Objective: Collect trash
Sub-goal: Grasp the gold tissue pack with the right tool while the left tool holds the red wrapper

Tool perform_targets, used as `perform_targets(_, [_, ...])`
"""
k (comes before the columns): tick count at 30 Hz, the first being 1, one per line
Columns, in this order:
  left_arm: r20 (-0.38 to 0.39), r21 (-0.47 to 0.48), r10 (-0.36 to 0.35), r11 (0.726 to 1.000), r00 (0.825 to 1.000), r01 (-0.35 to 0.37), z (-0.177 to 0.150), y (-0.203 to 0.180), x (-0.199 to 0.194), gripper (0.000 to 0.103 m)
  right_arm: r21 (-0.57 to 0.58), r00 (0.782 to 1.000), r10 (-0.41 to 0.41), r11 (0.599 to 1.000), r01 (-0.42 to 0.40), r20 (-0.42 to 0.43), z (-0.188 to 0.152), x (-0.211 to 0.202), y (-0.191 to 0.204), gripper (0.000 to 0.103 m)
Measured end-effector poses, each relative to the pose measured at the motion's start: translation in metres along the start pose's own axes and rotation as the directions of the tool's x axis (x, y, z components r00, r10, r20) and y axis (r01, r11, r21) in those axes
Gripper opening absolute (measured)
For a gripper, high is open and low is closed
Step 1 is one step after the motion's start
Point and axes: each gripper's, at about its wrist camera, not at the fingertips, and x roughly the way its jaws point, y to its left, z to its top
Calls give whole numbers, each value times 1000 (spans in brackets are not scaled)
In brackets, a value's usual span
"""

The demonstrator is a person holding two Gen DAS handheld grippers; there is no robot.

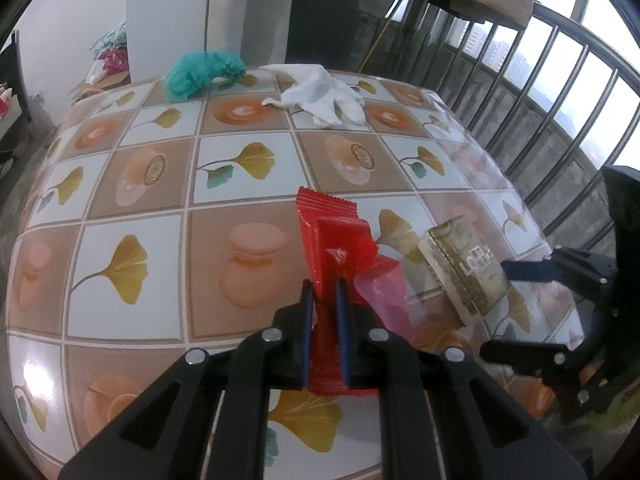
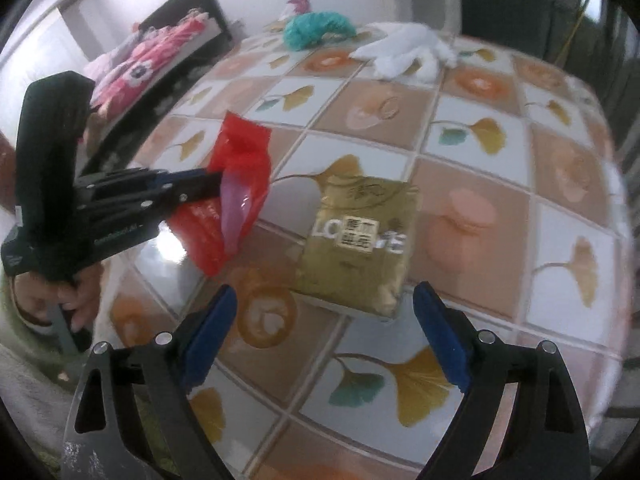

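Left to right. Left gripper (image 1: 324, 292): jaws nearly closed, blue pads clamped on one red crinkly plastic snack wrapper (image 1: 334, 236), lifted off the tabletop (image 1: 132, 184). One pinkish translucent plastic piece (image 1: 384, 292) hangs off the wrapper's right side. In the right wrist view the same gripper comes in from the left edge, a person's hand (image 2: 60, 300) on its grip, wrapper and pink film dangling from its tip.

Next right: one flat gold foil packet with white lettering (image 2: 356, 244), lying on the tabletop just beside the wrapper, touching neither gripper. In the left wrist view one finger of the right gripper sits close to its right end; contact can't be told.

Right gripper (image 2: 324, 336): jaws spread wide, holding nothing, pointing down at the tabletop with the gold packet just ahead of the gap between the blue pads.

Far edge of tabletop, left to right: one teal fluffy bundle (image 1: 202, 72), then one crumpled white cloth (image 1: 324, 94), near each other, well apart from the grippers.

Tabletop cover: glossy tile print, ginkgo leaves and orange jars. Metal railing (image 1: 560, 92) along its right side. Count of loose trash pieces: wrapper with film held, packet on the tabletop.
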Motion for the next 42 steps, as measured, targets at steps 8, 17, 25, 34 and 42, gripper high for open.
perform_targets(8, [19, 31, 23, 999, 1000, -24, 0, -8, -4, 10, 172, 997, -70, 983, 62, 36, 10, 1, -22, 81])
perform_targets(17, [43, 81, 64, 994, 997, -67, 1, -18, -5, 10, 248, 998, -53, 968, 44, 29, 10, 10, -27, 66])
perform_targets(25, [53, 101, 85, 991, 995, -90, -1, -22, -6, 10, 244, 997, -71, 968, 65, 18, 9, 12, -23, 68])
perform_targets(34, [67, 118, 104, 987, 992, -111, 0, -24, -7, 10, 234, 997, -81, 969, 75, 14, 8, 12, -18, 53])
perform_targets(42, [77, 133, 110, 984, 991, -120, 0, -26, -8, 10, 264, 998, -67, 963, 59, 21, 6, 10, -22, 50])
